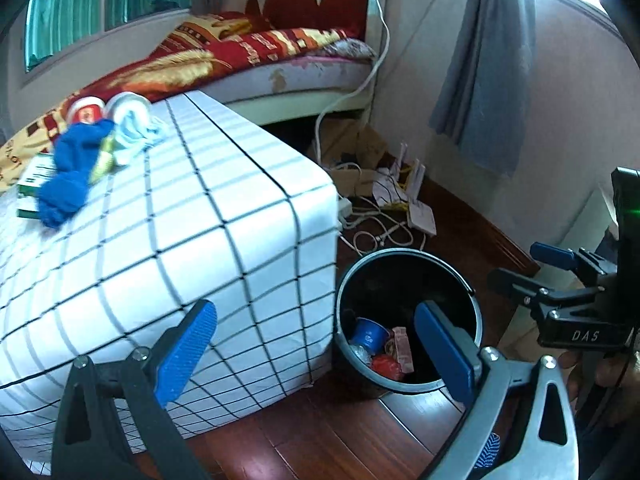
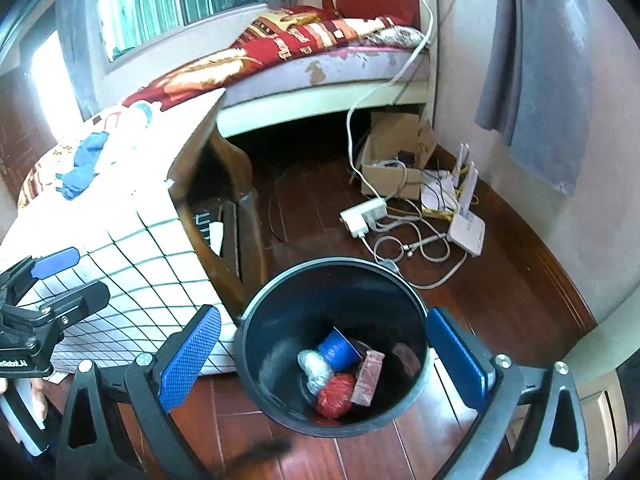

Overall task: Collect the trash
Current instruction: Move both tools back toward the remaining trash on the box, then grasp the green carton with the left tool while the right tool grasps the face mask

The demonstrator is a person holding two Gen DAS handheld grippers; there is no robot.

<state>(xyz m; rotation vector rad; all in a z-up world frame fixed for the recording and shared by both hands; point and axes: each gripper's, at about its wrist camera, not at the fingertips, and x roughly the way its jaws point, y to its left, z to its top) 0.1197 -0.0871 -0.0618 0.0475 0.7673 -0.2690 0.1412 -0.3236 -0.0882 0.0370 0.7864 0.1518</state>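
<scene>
A dark round bin (image 2: 256, 344) (image 1: 472, 300) stands on the wooden floor beside the table. Inside lie a blue cup (image 2: 338, 350), a clear crumpled wrap (image 2: 314, 366), a red crumpled ball (image 2: 338, 396) and a reddish carton (image 2: 368, 378). My right gripper (image 2: 324, 360) hangs open above the bin with nothing between its fingers. My left gripper (image 1: 320, 356) is open too, empty, over the table's corner next to the bin. On the table's far end sit a blue cloth (image 1: 72, 168), a green box (image 1: 34, 178), a red can (image 1: 86, 110) and a pale blue mask (image 1: 136, 128).
The table wears a white checked cloth (image 1: 180, 240). Behind it is a bed (image 2: 320, 56) with a red blanket. A power strip (image 2: 364, 214), cables, a white router (image 2: 466, 228) and a cardboard box (image 2: 394, 152) crowd the floor near the wall.
</scene>
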